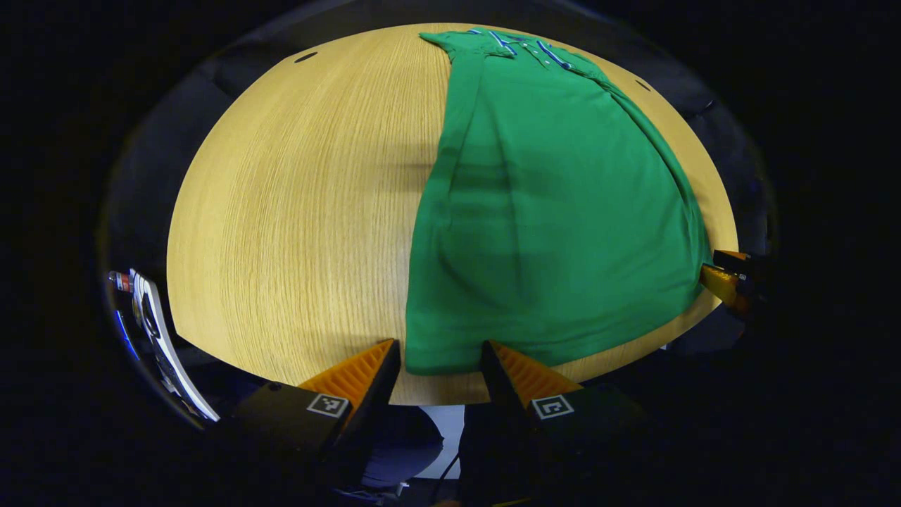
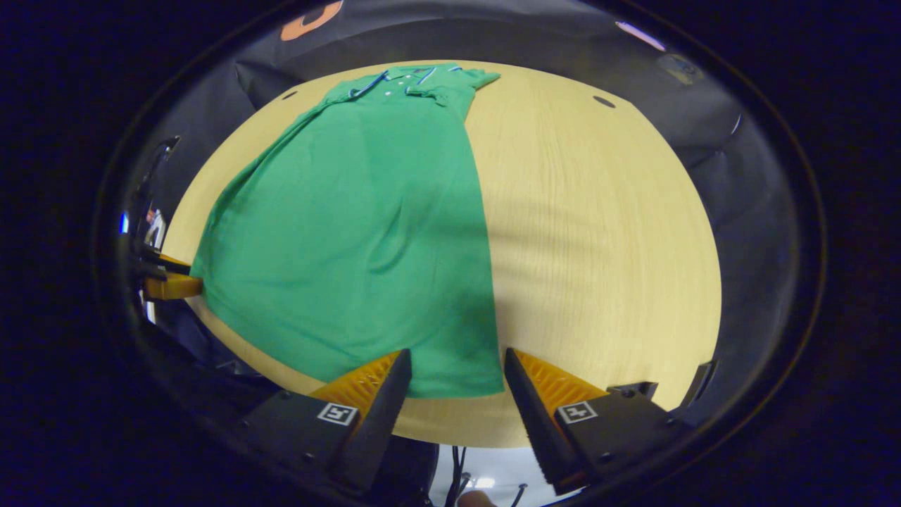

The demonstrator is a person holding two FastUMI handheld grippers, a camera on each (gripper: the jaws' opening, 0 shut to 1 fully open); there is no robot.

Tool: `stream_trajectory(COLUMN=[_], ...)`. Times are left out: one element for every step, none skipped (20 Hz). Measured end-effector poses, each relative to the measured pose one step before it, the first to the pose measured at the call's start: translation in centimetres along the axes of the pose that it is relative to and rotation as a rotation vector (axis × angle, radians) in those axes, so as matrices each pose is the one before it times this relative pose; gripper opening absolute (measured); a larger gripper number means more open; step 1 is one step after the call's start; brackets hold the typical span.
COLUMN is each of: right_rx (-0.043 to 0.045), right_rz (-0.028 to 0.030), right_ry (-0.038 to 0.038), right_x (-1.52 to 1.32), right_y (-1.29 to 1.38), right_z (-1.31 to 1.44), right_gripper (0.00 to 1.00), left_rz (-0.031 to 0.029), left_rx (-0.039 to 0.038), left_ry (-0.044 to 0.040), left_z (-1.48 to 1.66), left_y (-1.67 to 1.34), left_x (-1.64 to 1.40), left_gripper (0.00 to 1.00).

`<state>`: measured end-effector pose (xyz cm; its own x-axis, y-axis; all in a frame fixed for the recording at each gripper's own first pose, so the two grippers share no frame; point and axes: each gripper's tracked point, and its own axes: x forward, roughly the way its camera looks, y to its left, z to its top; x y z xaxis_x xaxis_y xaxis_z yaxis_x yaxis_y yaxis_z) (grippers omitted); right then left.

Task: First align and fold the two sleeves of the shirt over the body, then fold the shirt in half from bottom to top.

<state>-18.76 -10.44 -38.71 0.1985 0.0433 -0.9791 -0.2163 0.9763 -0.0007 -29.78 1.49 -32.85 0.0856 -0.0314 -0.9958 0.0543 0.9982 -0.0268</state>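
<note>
Lying flat on the pale wooden round table (image 1: pixel 281 211), the green collared polo shirt (image 1: pixel 556 232) has both sleeves folded in, collar at the far edge. Left gripper (image 1: pixel 440 359) spread wide, straddling the hem's left corner. Right gripper (image 2: pixel 456 370) likewise spread at the right corner, hem between its fingers, ungrasped.

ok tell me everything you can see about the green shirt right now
The green shirt lies flat on the round wooden table, collar at the far edge with blue-and-white trim, hem at the near edge. Its sides look already folded in, making a long narrow panel with soft creases. The left gripper and right gripper are both open, each straddling a bottom hem corner, not yet pinching it.
</note>
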Motion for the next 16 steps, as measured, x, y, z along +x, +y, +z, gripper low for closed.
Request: stream_trajectory(right_rx=[-0.00302, -0.00713, -0.00815, -0.00739, -0.00001, 0.00528, 0.00962, 0.01426, 0.01303, 0.00658, 0.00842, 0.01218, 0.0143, 0.01129, 0.00587, 0.00501], right_rz=[0.00423, -0.00285, -0.00401, 0.00197, 0.00713, 0.0114, 0.01911, 0.02669, 0.01911, 0.01465, 0.0155, 0.02325, 0.02326, 0.01915, 0.01363, 0.01117], right_ry=[-0.00549, -0.00552, 0.00262, 0.00257, -0.00148, 0.00626, 0.01035, 0.01394, -0.00795, -0.00691, -0.00912, -0.00267, -0.00749, -0.01177, -0.01249, -0.01488], right_x=[-0.08, 0.052, 0.182, -0.104, -0.104, -0.044, -0.079, -0.231, -0.5, -0.343, -0.507, -0.745, -0.655, -0.628, -0.588, -0.555], right_y=[0.311, 0.204, -0.042, 0.093, -0.049, -0.005, 0.177, 0.315, 0.141, 0.085, 0.063, 0.22, 0.158, 0.109, 0.023, 0.052], right_z=[0.084, 0.226, 0.114, -0.179, 0.093, -0.07, -0.09, -0.196, 0.296, 0.308, 0.434, -0.012, 0.375, 0.586, 0.704, 0.772], right_gripper=[0.55, 0.29, 0.03, 0.05, 0.08, 0.08, 0.08, 0.07, 0.08, 0.08, 0.07, 0.07, 0.07, 0.07, 0.01, 0.0], left_rz=[-0.00503, -0.01812, -0.02849, -0.0024, -0.01365, -0.04237, -0.06911, -0.03906, -0.02436, -0.01163, -0.0136, -0.01349, -0.01861, -0.02043, -0.01417, -0.01308], left_rx=[0.00858, 0.01495, -0.0071, -0.01044, 0.00249, -0.0161, -0.05313, -0.04578, -0.01696, 0.00073, 0.00288, 0.00122, 0.00335, 0.00398, 0.00512, 0.00826], left_ry=[-0.0004, -0.00292, -0.01032, 0.00025, 0.00377, 0.00655, 0.01731, 0.00258, -0.00198, 0.00003, -0.00331, -0.0047, -0.00603, -0.01501, -0.01863, -0.01852], left_z=[0.096, -0.005, 0.181, 0.066, -0.009, -0.09, -0.343, 0.146, 0.099, -0.012, 0.131, 0.386, 0.281, 0.33, 0.628, 0.691], left_y=[-0.398, -0.419, -0.666, 0.052, -0.106, -0.221, -0.827, -0.327, -0.158, -0.01, -0.185, -0.208, -0.412, -0.374, -0.413, -0.308], left_x=[-0.007, 0.047, 0.039, -0.063, 0.02, 0.08, -0.105, -0.208, -0.299, -0.33, -0.507, -0.413, -0.553, -0.74, -0.625, -0.629], left_gripper=[0.69, 0.63, 0.5, 0.28, 0.06, 0.05, 0.04, 0.03, 0.04, 0.03, 0.04, 0.04, 0.04, 0.04, 0.04, 0.03])
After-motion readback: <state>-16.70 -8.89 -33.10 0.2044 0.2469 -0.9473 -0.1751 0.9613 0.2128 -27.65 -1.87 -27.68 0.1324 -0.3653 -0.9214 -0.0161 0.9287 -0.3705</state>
